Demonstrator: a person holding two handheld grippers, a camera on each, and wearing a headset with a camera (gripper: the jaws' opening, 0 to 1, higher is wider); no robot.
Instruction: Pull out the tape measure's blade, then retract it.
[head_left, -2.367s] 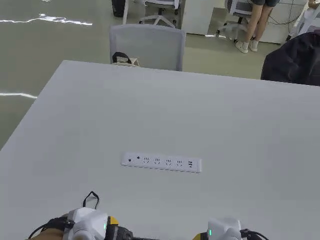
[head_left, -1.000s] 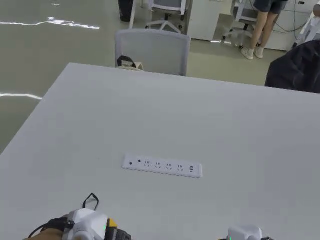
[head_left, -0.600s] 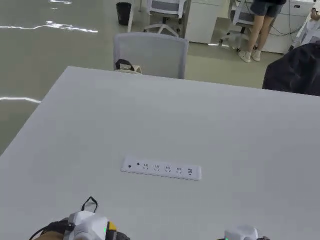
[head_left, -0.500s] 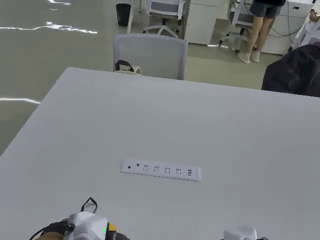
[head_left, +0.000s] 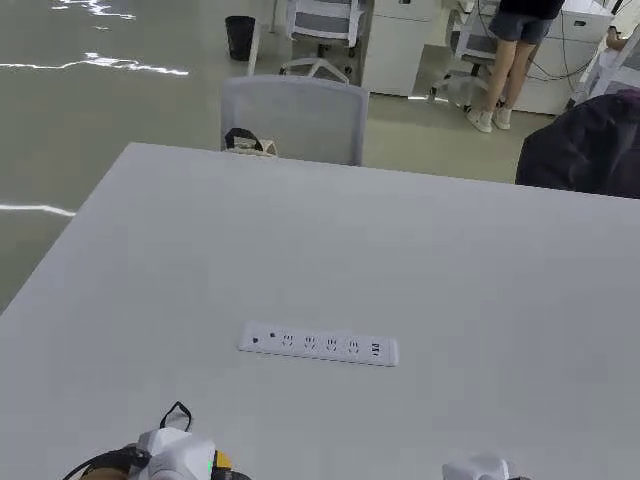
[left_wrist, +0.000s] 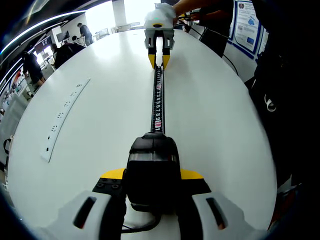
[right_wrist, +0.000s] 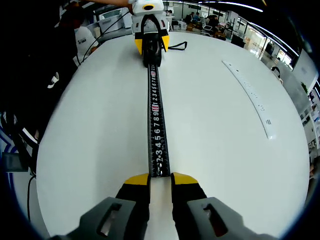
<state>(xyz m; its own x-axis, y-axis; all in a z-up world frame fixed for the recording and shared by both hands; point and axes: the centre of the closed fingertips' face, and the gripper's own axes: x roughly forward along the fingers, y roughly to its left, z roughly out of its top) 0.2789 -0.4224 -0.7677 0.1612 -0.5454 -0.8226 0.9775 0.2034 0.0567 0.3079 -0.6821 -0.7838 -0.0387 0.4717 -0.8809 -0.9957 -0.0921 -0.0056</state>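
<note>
My left gripper (left_wrist: 152, 176) is shut on the black tape measure case (left_wrist: 152, 162), its yellow-tipped fingers (left_wrist: 113, 174) pressing on both sides. The blade (left_wrist: 157, 97) runs out flat over the white table to my right gripper (left_wrist: 159, 54), which pinches its far end. In the right gripper view the numbered blade (right_wrist: 156, 120) leads from my shut right gripper (right_wrist: 160, 179) up to the case (right_wrist: 151, 54) in the left gripper (right_wrist: 148, 46). Only the white tops of the left gripper (head_left: 178, 455) and right gripper (head_left: 476, 468) peek in at the bottom of the head view.
A white power strip (head_left: 318, 346) lies mid-table, beyond the grippers. A grey chair (head_left: 293, 118) stands at the far edge with a dark jacket (head_left: 585, 145) to its right. A person (head_left: 505, 55) stands in the background. A black strap loop (right_wrist: 178, 46) lies by the case.
In the head view the right gripper has shifted rightward, away from the left one. The head camera has tilted up, so both grippers sit lower in the picture.
</note>
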